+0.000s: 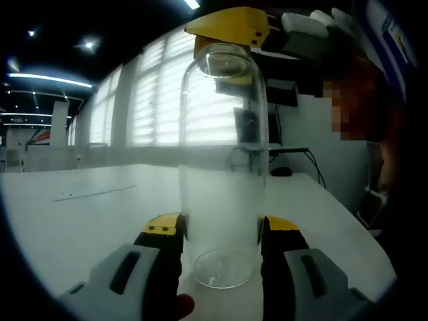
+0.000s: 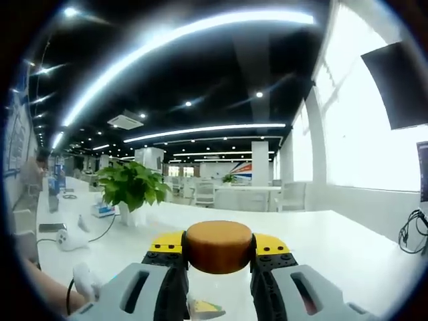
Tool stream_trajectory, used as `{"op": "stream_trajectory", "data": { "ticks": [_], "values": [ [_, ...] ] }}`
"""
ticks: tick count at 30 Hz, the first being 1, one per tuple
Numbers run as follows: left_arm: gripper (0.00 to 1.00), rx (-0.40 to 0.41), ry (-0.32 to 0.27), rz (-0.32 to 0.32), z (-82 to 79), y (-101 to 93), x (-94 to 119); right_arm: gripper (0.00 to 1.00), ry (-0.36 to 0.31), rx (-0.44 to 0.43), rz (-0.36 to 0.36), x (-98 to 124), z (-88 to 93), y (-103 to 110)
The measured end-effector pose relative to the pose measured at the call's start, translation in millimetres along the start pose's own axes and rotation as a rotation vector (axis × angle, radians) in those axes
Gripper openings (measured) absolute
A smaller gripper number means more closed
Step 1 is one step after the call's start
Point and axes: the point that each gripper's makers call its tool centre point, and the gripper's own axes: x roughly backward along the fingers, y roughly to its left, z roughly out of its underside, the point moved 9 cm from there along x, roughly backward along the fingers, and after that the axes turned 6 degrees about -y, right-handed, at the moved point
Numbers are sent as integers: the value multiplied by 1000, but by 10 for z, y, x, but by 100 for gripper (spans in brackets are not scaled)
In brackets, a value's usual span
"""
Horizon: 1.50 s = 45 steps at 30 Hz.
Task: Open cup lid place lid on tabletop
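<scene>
left gripper view: fingers (image 1: 222, 231) clamp cup (image 1: 223, 167) | right gripper (image 2: 219, 249) grips lid (image 2: 219, 246)

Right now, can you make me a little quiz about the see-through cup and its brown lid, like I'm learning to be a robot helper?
1. True or false: the left gripper is clamped on the clear cup.
2. What sits between the jaws in the right gripper view? A) a leaf B) the wooden lid C) a cable
3. Fill in: the cup stands upright on the white ____.

Key: 1 true. 2 B; the right gripper grips the lid by its sides. 3 table.
</scene>
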Motion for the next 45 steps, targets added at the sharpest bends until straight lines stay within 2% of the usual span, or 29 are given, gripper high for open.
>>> {"op": "stream_trajectory", "data": {
  "ticks": [3,4,6,10,12,21,29,45],
  "values": [
    [36,0,0,0,1,-1,-1,31,-11,6,-40,-6,7,-16],
    [36,0,0,-2,0,0,0,31,-17,4,-93,-24,9,-16],
    [36,2,-1,-4,0,4,2,31,-6,-17,-104,-24,5,-59],
    [36,3,0,-4,2,5,3,31,-5,-16,-192,-33,3,-106],
    [36,3,-1,-4,3,6,4,31,1,-47,-240,-45,5,-138],
    [36,3,-1,-4,4,12,10,31,-18,-75,-387,-75,26,-222],
    [36,1,0,0,4,7,9,31,-26,-123,-638,-147,48,-357],
    [36,2,1,3,6,6,1,31,-22,-175,-1026,-349,77,-516]
  ]
}}
